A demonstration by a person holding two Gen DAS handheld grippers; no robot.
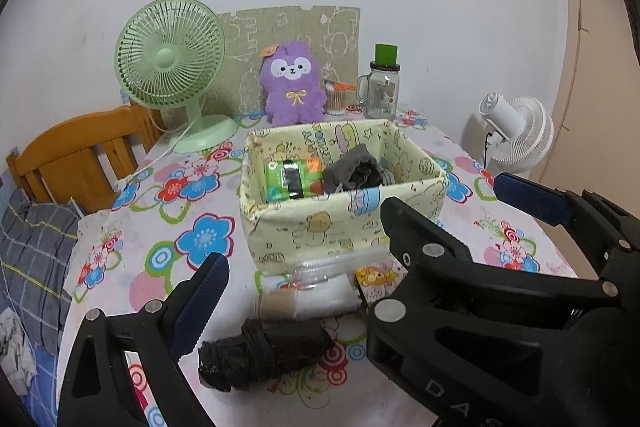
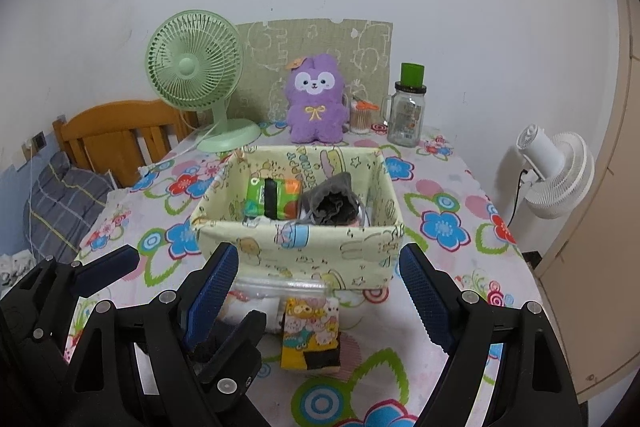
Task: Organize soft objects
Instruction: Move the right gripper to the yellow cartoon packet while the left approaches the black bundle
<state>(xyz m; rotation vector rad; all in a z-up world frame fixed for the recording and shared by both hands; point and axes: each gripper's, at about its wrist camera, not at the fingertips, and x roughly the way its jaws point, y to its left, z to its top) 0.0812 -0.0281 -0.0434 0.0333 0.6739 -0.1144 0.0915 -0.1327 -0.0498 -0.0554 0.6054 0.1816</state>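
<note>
1. Jaws of my left gripper (image 1: 304, 259) stand wide with nothing between the pads; its blue fingers (image 1: 202, 301) straddle the near stretch of table.
2. Just ahead of and below the left gripper lies a black folded umbrella (image 1: 264, 353), on its side on the flowered tablecloth (image 1: 132, 227).
3. Beyond the umbrella, a clear bag of white soft things (image 1: 316, 287) lies against the near wall of the fabric box (image 1: 320, 227).
4. My right gripper (image 2: 318, 297) is also spread wide and holds nothing.
5. Between its fingers, close in, lies a cartoon-print packet (image 2: 312, 337), touching the clear bag.
6. Past both grippers, the box holds a green packet (image 2: 272, 201) on the left and a grey cloth pouch (image 2: 330, 205) on the right.
7. Farther back a purple plush toy (image 2: 316, 99) sits upright, with a green fan (image 2: 196, 67) to its left and a glass jar (image 2: 406, 117) to its right.
</note>
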